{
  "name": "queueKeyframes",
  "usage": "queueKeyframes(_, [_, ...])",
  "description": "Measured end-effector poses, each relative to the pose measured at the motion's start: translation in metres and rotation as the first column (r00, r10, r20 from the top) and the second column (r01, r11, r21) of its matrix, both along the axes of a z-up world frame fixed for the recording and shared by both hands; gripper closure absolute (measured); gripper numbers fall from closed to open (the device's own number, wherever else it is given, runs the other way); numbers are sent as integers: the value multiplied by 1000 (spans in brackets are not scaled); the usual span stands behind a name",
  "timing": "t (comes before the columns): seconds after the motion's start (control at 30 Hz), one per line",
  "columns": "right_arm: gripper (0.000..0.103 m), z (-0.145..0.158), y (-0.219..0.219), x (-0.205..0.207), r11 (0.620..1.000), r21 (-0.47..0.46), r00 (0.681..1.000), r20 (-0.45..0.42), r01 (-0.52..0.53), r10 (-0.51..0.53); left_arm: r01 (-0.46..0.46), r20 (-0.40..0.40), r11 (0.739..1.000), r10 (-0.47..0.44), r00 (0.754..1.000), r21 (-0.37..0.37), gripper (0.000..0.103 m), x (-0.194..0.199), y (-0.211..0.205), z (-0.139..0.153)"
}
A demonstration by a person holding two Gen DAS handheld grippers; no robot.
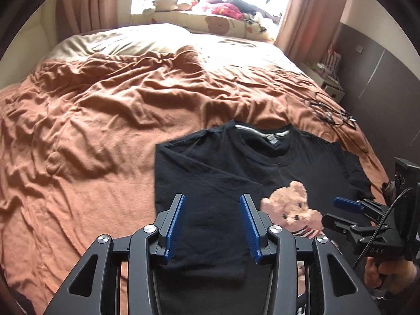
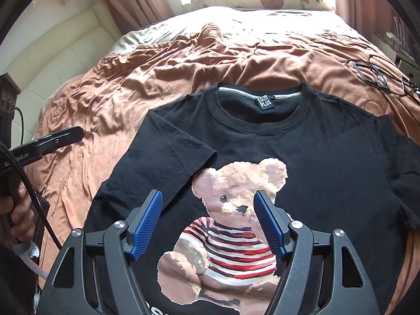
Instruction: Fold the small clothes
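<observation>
So far only the left sleeve (image 2: 168,157) lies folded onto the shirt (image 2: 328,152) ahead of both spread, empty grippers (image 1: 212,225) (image 2: 208,225); the rest remains.

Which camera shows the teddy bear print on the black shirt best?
The right wrist view: the bear print shows nearly whole, striped top included. The left wrist view catches only its head, the rest hidden behind the gripper frame.

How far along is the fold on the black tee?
Done: the black t-shirt lies face up on the orange bedspread, with its left sleeve folded in over the chest beside the bear print.
In hand: nothing. The left gripper and right gripper both hover open above the shirt.
Left: the right sleeve is spread out unfolded, and the body is unfolded.
</observation>
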State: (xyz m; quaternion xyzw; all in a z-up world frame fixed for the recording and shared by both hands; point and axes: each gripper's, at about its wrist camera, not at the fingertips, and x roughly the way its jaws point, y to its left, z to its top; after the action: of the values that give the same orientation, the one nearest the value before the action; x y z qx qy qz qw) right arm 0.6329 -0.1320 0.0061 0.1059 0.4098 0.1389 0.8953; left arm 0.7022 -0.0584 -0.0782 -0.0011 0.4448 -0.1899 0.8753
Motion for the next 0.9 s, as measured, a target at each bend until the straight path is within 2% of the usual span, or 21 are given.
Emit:
queueKeyframes(0.2, [32, -14, 8, 19, 1000, 5, 1000, -16, -20, 20, -66, -53, 995, 69, 996, 70, 58, 7, 29, -32])
queueKeyframes(0.33, [32, -27, 14, 41, 999, 8, 999, -24, -32, 32, -85, -99, 992, 94, 991, 90, 58, 11, 47, -58])
queueKeyframes(0.57, [32, -52, 20, 81, 999, 28, 999, -28, -33, 34, -98, -157, 992, 110, 981, 79, 58, 13, 69, -97])
queueKeyframes(0.9, [37, -78, 37, 122, 999, 16, 998, -34, -43, 44, -62, -199, 997, 71, 977, 52, 59, 14, 76, -130])
